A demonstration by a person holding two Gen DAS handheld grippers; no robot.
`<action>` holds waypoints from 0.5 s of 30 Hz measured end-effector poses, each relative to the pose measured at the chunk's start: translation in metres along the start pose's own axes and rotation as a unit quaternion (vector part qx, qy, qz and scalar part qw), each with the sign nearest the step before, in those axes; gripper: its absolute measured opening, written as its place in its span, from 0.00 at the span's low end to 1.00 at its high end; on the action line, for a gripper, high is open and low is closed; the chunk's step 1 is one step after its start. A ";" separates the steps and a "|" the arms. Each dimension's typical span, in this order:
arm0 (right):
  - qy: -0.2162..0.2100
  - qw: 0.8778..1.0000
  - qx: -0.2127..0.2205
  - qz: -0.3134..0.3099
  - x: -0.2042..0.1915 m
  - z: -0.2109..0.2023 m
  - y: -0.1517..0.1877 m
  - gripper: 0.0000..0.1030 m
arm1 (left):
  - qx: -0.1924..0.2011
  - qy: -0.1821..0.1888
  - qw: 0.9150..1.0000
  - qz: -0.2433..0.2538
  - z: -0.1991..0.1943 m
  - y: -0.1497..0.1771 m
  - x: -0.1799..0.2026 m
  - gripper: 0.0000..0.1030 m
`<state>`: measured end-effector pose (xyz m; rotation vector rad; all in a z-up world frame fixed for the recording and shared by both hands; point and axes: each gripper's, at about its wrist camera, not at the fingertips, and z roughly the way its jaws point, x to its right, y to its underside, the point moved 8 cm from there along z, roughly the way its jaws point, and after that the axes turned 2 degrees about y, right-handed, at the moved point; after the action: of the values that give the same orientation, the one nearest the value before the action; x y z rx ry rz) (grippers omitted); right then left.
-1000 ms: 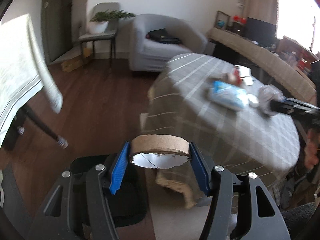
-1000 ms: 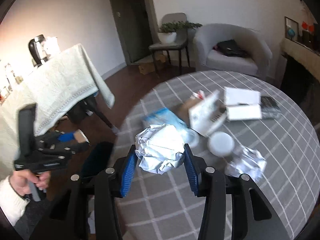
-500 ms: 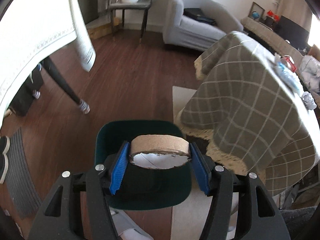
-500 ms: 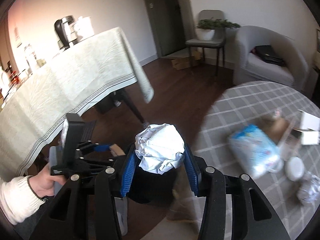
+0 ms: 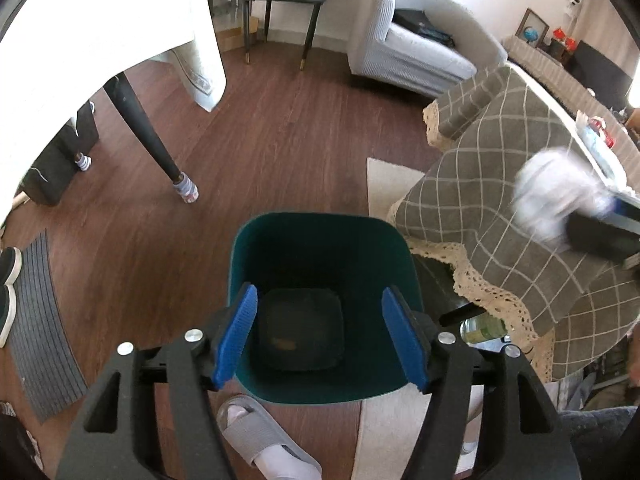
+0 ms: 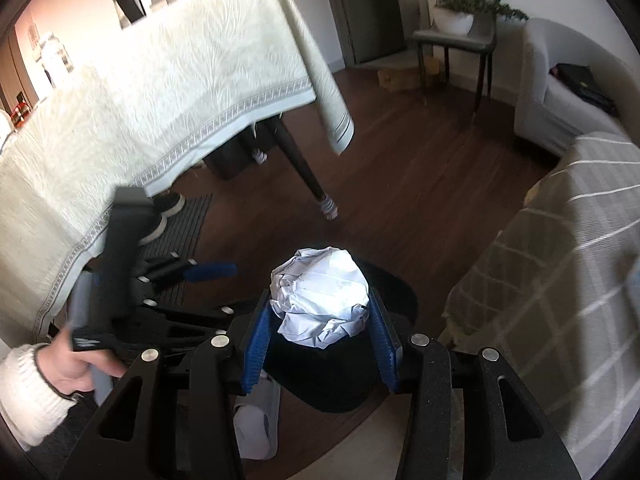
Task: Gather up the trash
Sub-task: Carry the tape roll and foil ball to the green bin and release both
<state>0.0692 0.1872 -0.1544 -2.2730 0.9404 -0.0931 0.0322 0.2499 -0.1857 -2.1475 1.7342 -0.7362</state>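
A dark green trash bin stands on the wood floor, seen from above in the left wrist view. My left gripper hangs over its mouth, its jaws opening with nothing between them. Something brownish lies dim on the bin's bottom. My right gripper is shut on a crumpled white paper ball, held above the bin's dark rim. The same paper ball shows blurred at the right of the left wrist view. A hand in a white sleeve holds the left gripper's handle.
A table under a grey checked cloth with a lace hem stands right of the bin. A white-clothed table with dark legs is on the left. A grey slipper and pale rug lie by the bin; a grey armchair is behind.
The cardboard ring has left the left gripper's jaws, which have widened over the bin. The right gripper has swung off the checked table toward the bin, still holding the paper ball.
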 end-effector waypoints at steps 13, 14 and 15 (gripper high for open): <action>0.002 0.998 -0.069 0.004 -0.019 0.072 0.022 0.45 | 0.085 0.014 0.996 -0.006 -0.068 -0.025 -0.017 0.42; 0.002 0.997 -0.073 0.004 -0.019 0.076 0.023 0.45 | 0.089 0.015 0.996 -0.007 -0.071 -0.028 -0.018 0.39; 0.003 0.997 -0.078 0.004 -0.019 0.082 0.027 0.45 | 0.095 0.016 0.995 -0.008 -0.076 -0.030 -0.018 0.38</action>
<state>0.0640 0.2312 -0.2309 -2.4129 0.9911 -0.0237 0.0123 0.2820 -0.1111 -2.0359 1.5931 -0.9047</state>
